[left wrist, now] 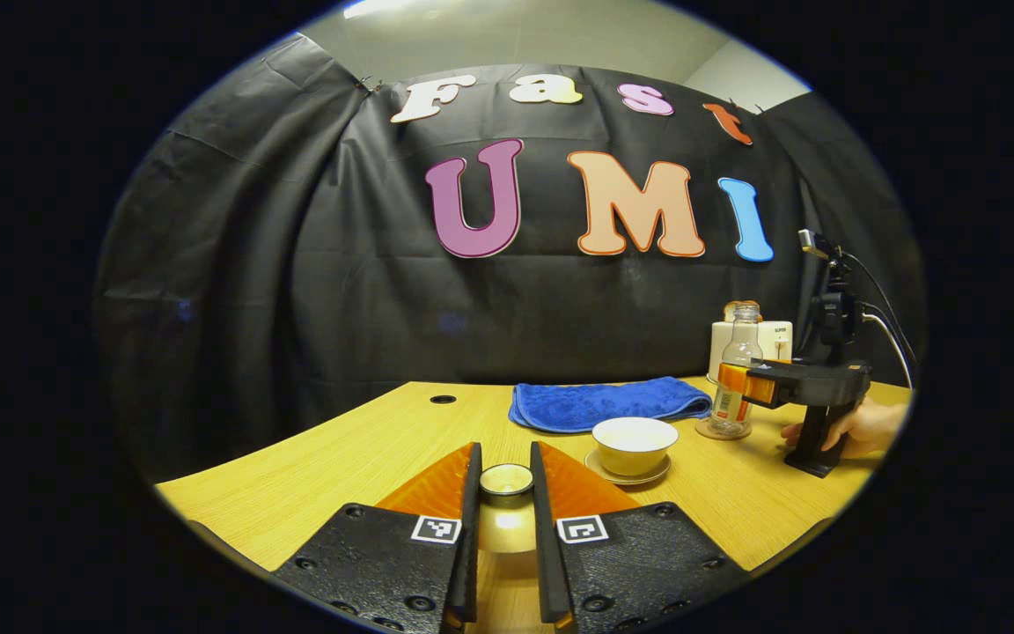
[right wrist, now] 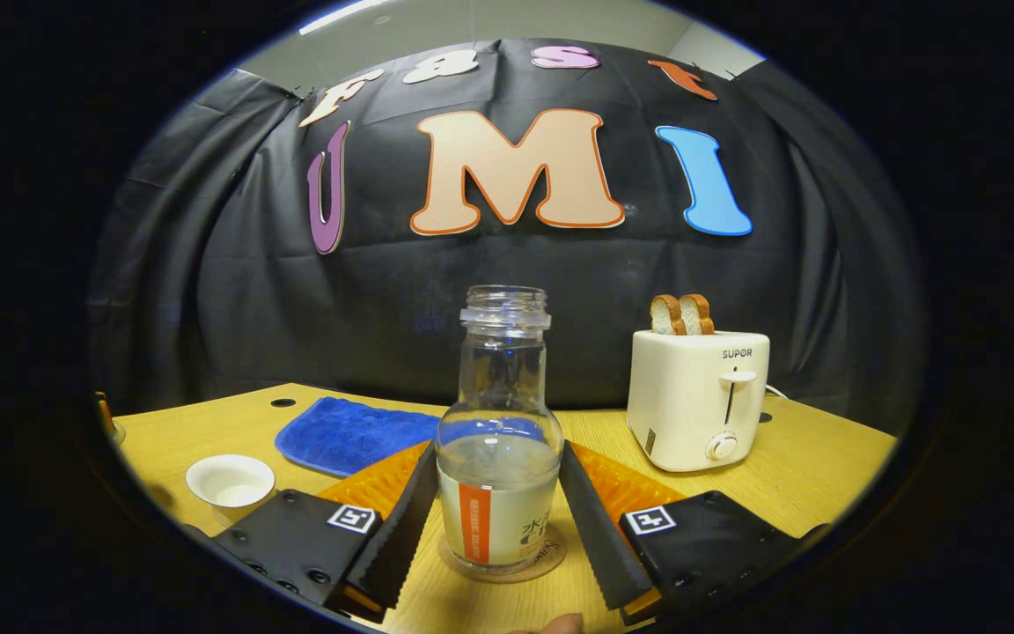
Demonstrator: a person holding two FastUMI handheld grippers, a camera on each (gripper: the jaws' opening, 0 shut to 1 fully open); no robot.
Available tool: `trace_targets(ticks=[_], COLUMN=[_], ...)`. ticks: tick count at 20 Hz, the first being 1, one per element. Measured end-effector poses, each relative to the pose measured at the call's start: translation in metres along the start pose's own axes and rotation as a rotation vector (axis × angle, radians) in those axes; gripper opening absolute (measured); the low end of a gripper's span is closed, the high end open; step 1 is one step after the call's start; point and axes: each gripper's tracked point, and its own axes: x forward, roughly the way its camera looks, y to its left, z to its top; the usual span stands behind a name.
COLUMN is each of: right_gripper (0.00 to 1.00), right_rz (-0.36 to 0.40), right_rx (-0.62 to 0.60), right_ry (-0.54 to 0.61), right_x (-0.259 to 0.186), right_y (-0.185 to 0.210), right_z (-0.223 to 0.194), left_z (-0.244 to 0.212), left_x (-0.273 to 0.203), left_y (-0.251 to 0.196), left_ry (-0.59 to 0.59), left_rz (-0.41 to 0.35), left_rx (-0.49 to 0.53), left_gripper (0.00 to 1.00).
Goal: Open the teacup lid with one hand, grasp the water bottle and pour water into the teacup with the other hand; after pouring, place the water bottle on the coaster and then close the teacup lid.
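Note:
My left gripper is shut on the small round teacup lid, holding it just above the wooden table near the front edge. The white teacup stands open on its saucer to the right of it, and sits low at the left in the right gripper view. Farther right, the clear uncapped water bottle, partly full, stands upright on the round coaster. My right gripper has its fingertips against both sides of the bottle. From the left gripper view, the right gripper clasps the bottle.
A folded blue towel lies behind the teacup. A white toaster with two bread slices stands at the back right. A hand holds the right gripper's handle. A camera stand rises at the table's right edge.

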Motion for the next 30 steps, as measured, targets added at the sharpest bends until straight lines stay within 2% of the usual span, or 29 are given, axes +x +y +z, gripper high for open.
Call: trace_targets(ticks=[3,5,6,8,9,10,12,17,18,21,26,29,30], right_gripper=[0.91,0.82,0.87,0.87,0.84,0.93,0.97,0.97,1.00,0.97,0.97,0.97,0.97], right_rz=[-0.005,-0.008,-0.012,-0.011,-0.020,-0.023,-0.020,-0.002,0.009,0.020,0.032,0.040,0.039], right_rx=[0.000,-0.001,0.002,0.004,0.006,0.011,0.010,-0.016,-0.017,-0.021,-0.005,-0.011,-0.014], right_ry=[0.002,0.014,0.026,0.029,0.034,0.036,0.042,0.051,0.050,0.047,0.035,0.033,0.031], right_x=[0.000,0.000,0.001,0.000,0.001,0.001,-0.001,-0.008,-0.011,-0.024,-0.066,-0.094,-0.103], right_y=[0.000,0.001,0.001,0.001,-0.003,-0.003,-0.002,0.002,0.004,0.006,-0.003,-0.014,-0.020], right_z=[-0.001,-0.003,-0.006,-0.005,-0.006,-0.006,-0.007,-0.009,-0.008,-0.008,-0.005,-0.004,-0.003], left_z=[-0.001,-0.001,0.000,-0.001,-0.001,0.000,0.000,-0.001,0.000,-0.001,-0.006,0.001,-0.001], left_x=[0.000,0.000,0.000,0.000,0.000,0.000,-0.001,0.000,-0.001,0.000,0.010,0.049,0.055], left_y=[0.000,0.000,0.000,0.000,0.000,0.000,0.000,0.000,0.000,-0.001,-0.016,-0.052,-0.057], left_ry=[0.000,0.001,0.001,0.001,0.001,0.001,0.001,0.002,0.002,0.002,0.003,0.006,0.015], left_rz=[-0.004,-0.006,-0.006,-0.006,-0.006,-0.006,-0.006,-0.007,-0.007,-0.010,-0.098,-0.176,-0.191], left_rx=[-0.001,-0.002,-0.002,-0.002,-0.002,-0.002,-0.003,-0.002,-0.002,-0.004,0.000,0.003,0.012], left_gripper=[0.25,0.27,0.25,0.25,0.25,0.25,0.25,0.27,0.27,0.27,0.25,0.23,0.25])
